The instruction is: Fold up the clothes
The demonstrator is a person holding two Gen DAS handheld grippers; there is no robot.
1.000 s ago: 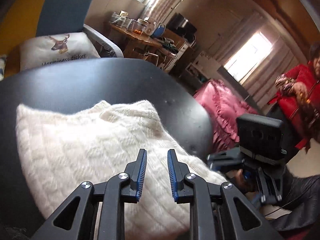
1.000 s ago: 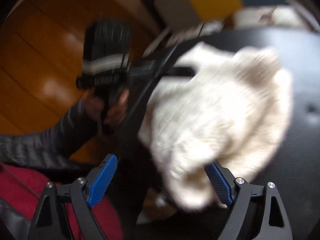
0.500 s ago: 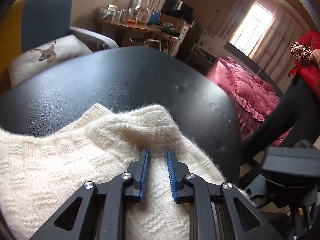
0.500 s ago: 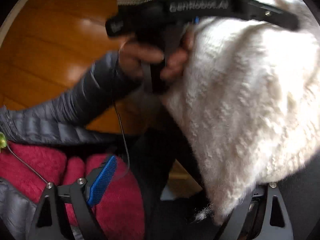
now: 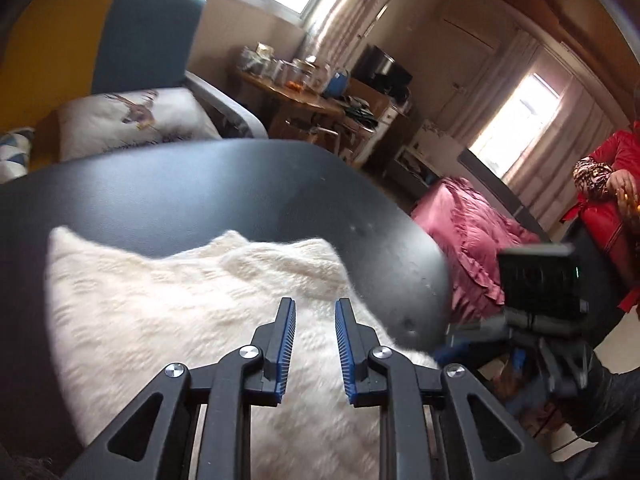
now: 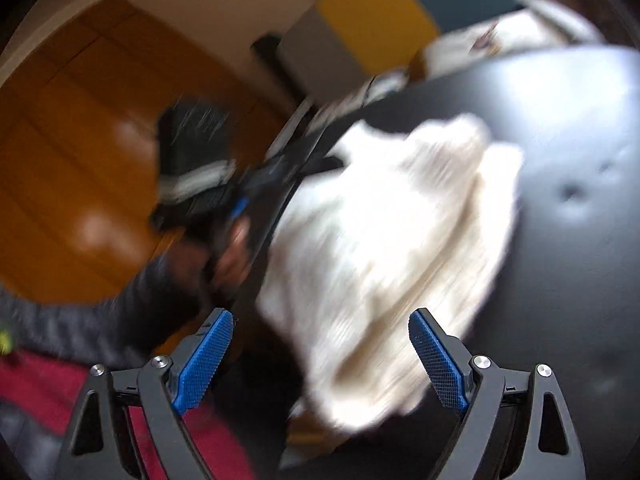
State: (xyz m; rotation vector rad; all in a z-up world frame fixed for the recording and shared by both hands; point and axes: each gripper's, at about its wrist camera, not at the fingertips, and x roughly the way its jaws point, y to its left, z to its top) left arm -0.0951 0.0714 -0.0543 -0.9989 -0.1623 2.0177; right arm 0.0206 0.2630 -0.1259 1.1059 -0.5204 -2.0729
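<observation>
We work in a lived-in room: a round black table point(image 5: 224, 192) in front of us, a yellow-and-blue armchair point(image 5: 100, 36) with a deer-print cushion point(image 5: 132, 120) behind it, a cluttered wooden side table point(image 5: 304, 96) under curtained windows, and a pink ruffled bedspread point(image 5: 472, 236) off to the right, where a person in a red coat point(image 5: 612, 184) sits. The cream knitted sweater point(image 5: 192, 320) lies bunched on the near part of the black table, one edge hanging over the rim towards us. Our left gripper point(image 5: 315, 344) hovers above the sweater with its blue-padded jaws a narrow gap apart and nothing between them. Our right gripper point(image 6: 320, 356) is spread wide and empty, poised over the sweater's point(image 6: 392, 248) overhanging edge; that view is badly blurred. In it we also see our left hand point(image 6: 228, 252) in a grey sleeve at the table's edge, beside the sweater.
</observation>
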